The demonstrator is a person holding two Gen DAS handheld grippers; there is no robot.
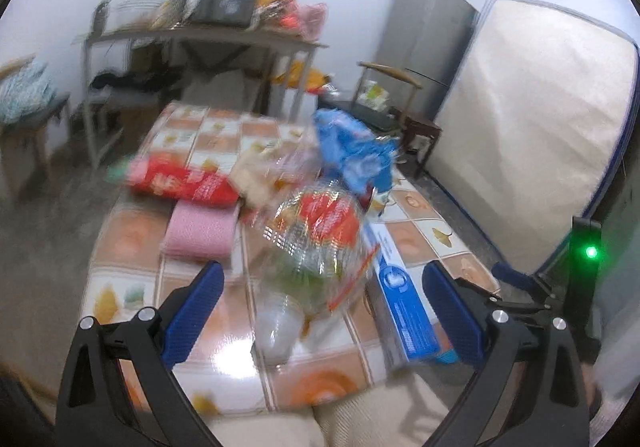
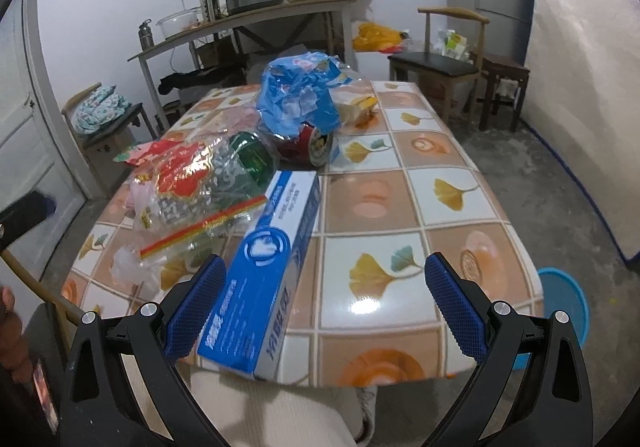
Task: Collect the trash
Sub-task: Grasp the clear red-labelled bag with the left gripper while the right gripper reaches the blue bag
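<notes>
Trash lies on a tiled-pattern table (image 2: 400, 207): a clear crinkled bag with red and green print (image 1: 316, 231) (image 2: 200, 183), a blue plastic wrapper (image 1: 352, 147) (image 2: 300, 95), a red can (image 2: 306, 145) under it, a long blue-and-white box (image 1: 404, 295) (image 2: 264, 271), a red packet (image 1: 180, 179), a pink pack (image 1: 200, 235) and a clear plastic cup (image 1: 280, 323). My left gripper (image 1: 320, 311) is open just short of the cup and clear bag. My right gripper (image 2: 324, 307) is open over the table's near edge, its left finger beside the box. The left wrist view is motion-blurred.
A blue bin (image 2: 564, 307) stands on the floor at the table's right. A chair (image 2: 444, 59), a stool (image 2: 504, 87) and a fridge (image 1: 424, 43) are behind. A cluttered side table (image 2: 248, 19) is against the wall. A mattress (image 1: 532, 135) leans at right.
</notes>
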